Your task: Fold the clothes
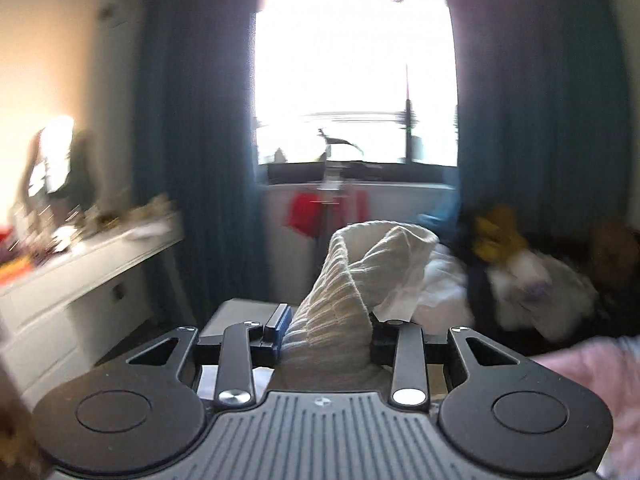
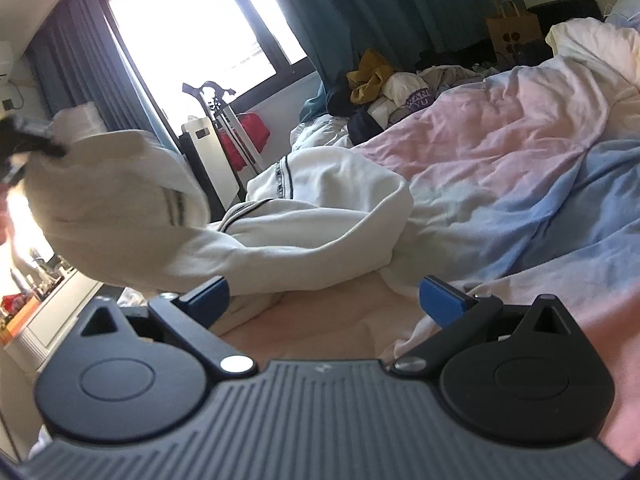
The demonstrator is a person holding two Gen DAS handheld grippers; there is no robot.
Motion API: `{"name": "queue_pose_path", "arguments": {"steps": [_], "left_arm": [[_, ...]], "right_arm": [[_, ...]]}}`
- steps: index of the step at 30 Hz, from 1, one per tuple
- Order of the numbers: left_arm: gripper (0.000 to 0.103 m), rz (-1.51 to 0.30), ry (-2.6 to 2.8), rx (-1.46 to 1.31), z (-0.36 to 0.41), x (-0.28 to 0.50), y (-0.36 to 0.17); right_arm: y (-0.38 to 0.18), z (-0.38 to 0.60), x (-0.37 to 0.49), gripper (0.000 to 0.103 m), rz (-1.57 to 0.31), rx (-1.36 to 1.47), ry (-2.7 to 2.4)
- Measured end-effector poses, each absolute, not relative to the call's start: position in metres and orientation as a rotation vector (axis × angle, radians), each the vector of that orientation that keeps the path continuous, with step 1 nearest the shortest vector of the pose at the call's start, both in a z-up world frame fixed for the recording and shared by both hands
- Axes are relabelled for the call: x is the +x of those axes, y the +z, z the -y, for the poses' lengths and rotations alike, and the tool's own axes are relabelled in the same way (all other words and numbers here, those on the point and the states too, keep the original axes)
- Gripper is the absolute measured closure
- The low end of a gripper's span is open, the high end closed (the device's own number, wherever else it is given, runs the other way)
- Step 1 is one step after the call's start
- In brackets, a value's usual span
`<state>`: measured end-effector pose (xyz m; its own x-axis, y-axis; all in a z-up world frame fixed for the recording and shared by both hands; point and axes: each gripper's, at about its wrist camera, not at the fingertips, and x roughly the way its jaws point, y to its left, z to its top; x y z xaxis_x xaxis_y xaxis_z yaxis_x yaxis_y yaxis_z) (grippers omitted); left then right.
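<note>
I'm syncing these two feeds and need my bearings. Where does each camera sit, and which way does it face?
Left wrist: sits on the left gripper, facing the window; its own fingers clamp the cream garment.
Right wrist: sits on the right gripper, low over the bed, looking across it toward the window; its fingers stand open.
Shared: the cream garment, the window, blue curtains and the clothes pile.
</note>
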<state>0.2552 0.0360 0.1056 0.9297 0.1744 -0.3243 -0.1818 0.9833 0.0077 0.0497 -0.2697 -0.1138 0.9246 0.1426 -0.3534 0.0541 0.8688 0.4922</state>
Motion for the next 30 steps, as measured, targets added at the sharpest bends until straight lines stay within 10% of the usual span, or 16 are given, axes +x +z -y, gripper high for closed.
{"name": "queue_pose_path", "arguments": {"steps": [16,24,30], "left_arm": [[0.075,-0.633,0.364,-0.569,-0.319,0.219,-0.063],[0.026,-0.553,0.100,-0.631,-0.353,0.159,-0.046],[0.018,-0.539,-0.041,-0.598,-0.359,0.171,-0.024]], "right_arm": [[-0.126,0.260,0.068,0.000,-0.433,0.552,0.079],[-0.122,0.252,0.063,0.000,-0.443,0.515,0.097],[-0.116,0.235,0.062,0.000,-0.422,0.440,0.137]]}}
